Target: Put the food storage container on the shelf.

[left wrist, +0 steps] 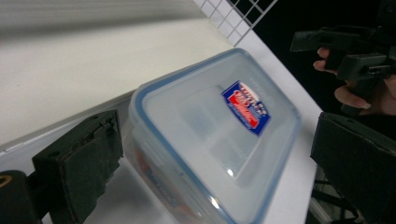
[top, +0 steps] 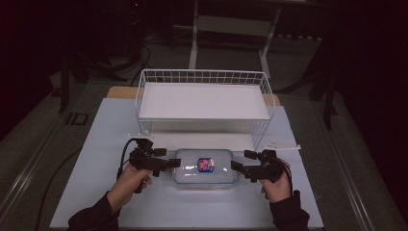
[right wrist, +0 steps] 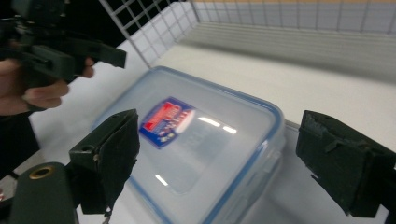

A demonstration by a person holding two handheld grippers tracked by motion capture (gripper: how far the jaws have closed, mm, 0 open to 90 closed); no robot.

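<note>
Black grippers (top: 169,162); black cables (top: 123,156); dark sleeves (top: 289,215).

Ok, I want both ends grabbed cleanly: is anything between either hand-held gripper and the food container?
Nothing visible. The left hand-held gripper and right hand-held gripper flank the lidded plastic food container, jaws open at its short ends.

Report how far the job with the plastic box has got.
Done: the lidded plastic box sits on the table in front of the wire shelf, lid on. In hand: the left gripper and right gripper flank its two ends, jaws open around them. Left: neither has closed on it, and the box isn't lifted.
</note>
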